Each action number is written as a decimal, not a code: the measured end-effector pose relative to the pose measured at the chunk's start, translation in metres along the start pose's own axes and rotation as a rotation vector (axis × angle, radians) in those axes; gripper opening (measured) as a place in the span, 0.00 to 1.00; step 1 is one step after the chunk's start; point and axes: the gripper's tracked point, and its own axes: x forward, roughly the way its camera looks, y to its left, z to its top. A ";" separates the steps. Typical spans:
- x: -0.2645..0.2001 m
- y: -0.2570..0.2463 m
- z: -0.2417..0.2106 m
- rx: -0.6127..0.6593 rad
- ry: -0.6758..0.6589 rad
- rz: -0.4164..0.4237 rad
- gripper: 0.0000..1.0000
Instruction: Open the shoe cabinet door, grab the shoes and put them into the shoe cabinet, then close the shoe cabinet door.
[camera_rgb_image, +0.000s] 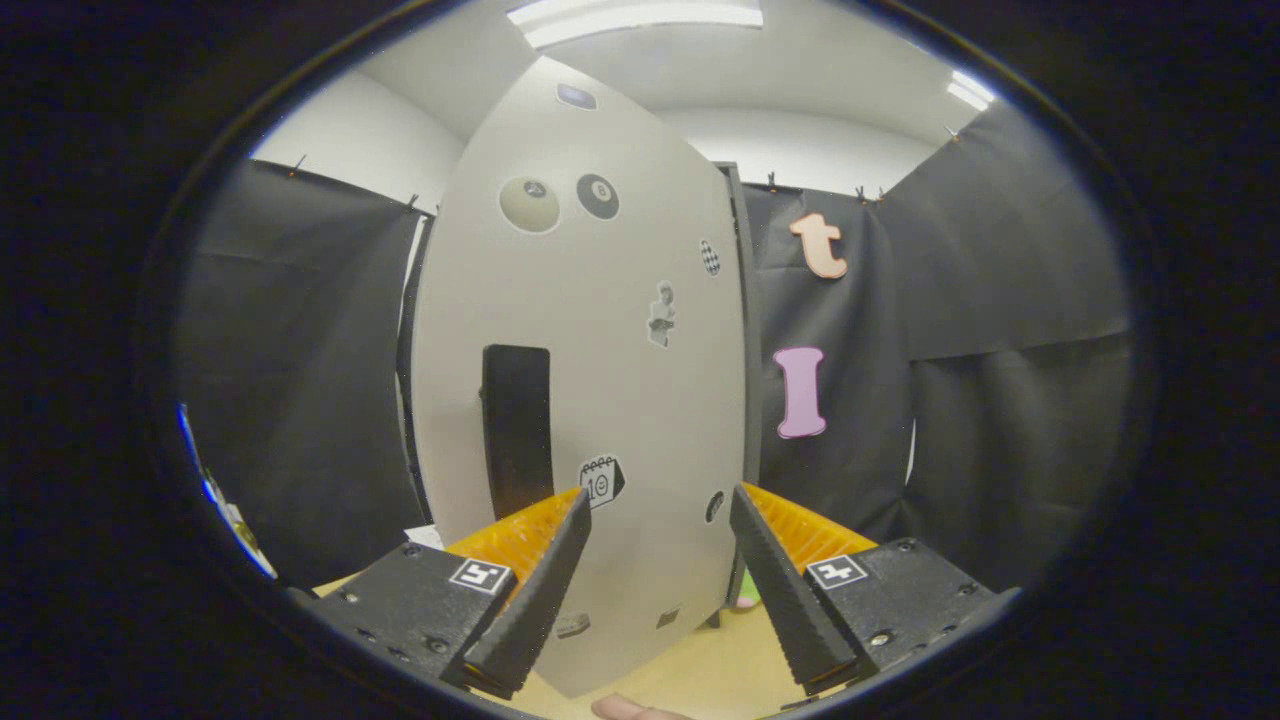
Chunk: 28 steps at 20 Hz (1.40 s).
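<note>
The shoe cabinet door (600, 330) is a pale grey panel standing upright close ahead of me, dotted with several small stickers. A tall black handle (516, 430) is mounted on its left half, just beyond and above my left finger. My gripper (658, 515) is open, its two fingers spread apart with nothing between them, facing the door's lower part. The door's right edge meets a dark cabinet frame (748, 330). I cannot tell from here whether the door is fully closed.
Black cloth walls stand to the left (300, 380) and right (950, 400) of the cabinet. A light wooden floor (710, 670) lies below the fingers. A fingertip (625, 708) of a person shows at the bottom. Something green (746, 592) sits by the cabinet's base.
</note>
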 end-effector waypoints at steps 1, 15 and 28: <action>0.006 0.008 -0.002 -0.008 0.005 0.008 0.93; 0.035 0.094 -0.060 -0.007 0.071 0.035 0.95; -0.050 0.092 -0.056 0.080 0.015 0.005 0.97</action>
